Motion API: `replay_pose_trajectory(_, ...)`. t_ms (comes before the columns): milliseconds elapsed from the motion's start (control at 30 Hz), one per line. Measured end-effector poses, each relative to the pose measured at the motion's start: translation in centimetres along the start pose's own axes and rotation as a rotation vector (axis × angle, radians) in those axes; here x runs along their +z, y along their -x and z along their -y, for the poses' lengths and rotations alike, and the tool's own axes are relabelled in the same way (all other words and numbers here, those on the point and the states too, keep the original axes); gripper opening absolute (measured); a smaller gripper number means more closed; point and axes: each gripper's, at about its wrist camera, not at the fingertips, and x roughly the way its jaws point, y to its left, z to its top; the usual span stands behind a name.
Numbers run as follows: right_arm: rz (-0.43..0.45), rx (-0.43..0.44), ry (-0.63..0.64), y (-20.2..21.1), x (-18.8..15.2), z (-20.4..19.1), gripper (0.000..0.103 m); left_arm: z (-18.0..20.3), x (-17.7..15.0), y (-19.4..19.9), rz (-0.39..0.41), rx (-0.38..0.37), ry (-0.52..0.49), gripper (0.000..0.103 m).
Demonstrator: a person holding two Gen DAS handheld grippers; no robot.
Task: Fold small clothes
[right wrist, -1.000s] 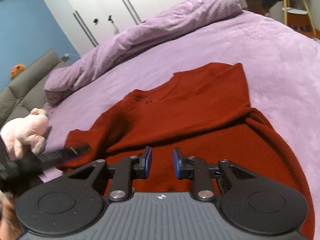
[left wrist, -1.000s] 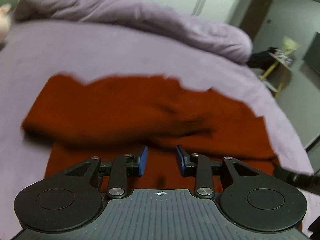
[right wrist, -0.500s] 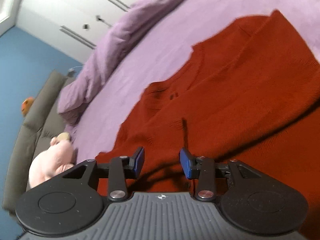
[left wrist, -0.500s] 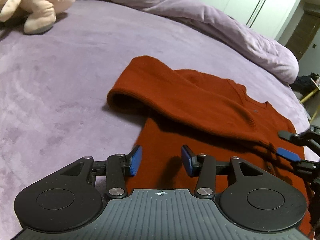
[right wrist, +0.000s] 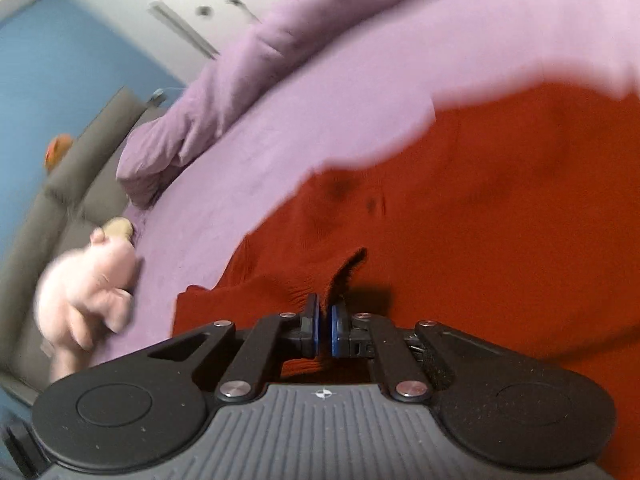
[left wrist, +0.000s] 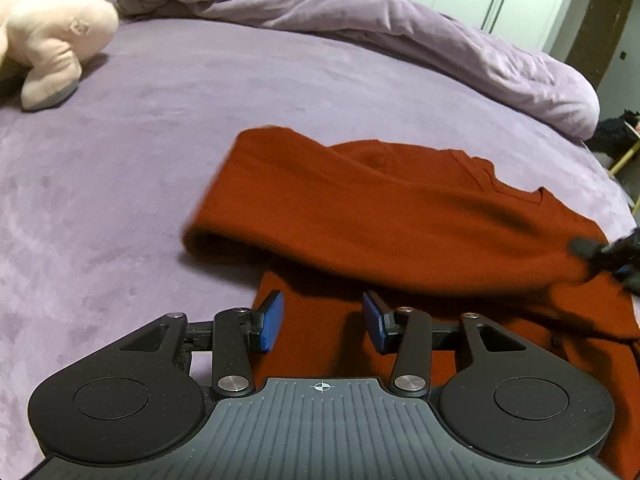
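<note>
Though blurred at left view's edge, right hand-held gripper [right wrist: 323, 330] clamped on sweater [right wrist: 500, 220]; left [left wrist: 323, 324] agape.

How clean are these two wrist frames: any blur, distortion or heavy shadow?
Left wrist view: mostly sharp, with fisheye bending of the bed; the red sweater smears slightly at its edges, with a dark shadow under its fold. Right wrist view: strongly motion-blurred and tilted; sweater outline and pink plush toy are soft, only the right gripper is crisp.
</note>
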Motion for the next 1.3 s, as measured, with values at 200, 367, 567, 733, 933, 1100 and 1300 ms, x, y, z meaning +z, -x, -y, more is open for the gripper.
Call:
replay_pose_trajectory(200,0.091,-0.336,0.130,2.8,1.1,3.7,0.011,0.9,0.5,-0.7,-0.006,-0.011,-0.023,0.048)
replay_pose_trajectory(367,-0.010,-0.252,-0.060,2.8,-0.1,8.0,0.038,2.0,0.8,-1.1,0.001,-0.013,-0.047,0.048)
replay_pose_trajectory(567,0.008,-0.222,-0.153,1.5,-1.2,9.3,0.040,2.0,1.2,-1.4,-0.011,0.001,-0.047,0.048)
replay_pose_trajectory(733,-0.012,-0.198,-0.226,-0.6,-0.3,9.3,0.011,2.6,1.3,-1.6,-0.008,0.014,-0.073,0.048)
replay_pose_trajectory(933,0.159,-0.339,0.064,2.0,0.4,5.6,0.009,3.0,1.4,-1.3,-0.008,0.016,-0.116,0.048)
replay_pose_trajectory(1100,0.123,-0.435,0.142,1.5,-0.3,6.4,0.010,3.3,2.1,-0.3,-0.025,-0.007,-0.115,0.048)
replay_pose_trajectory(1300,0.159,-0.540,0.204,1.4,-1.2,6.9,0.010,4.1,3.4,-0.1,0.002,-0.024,-0.138,0.048)
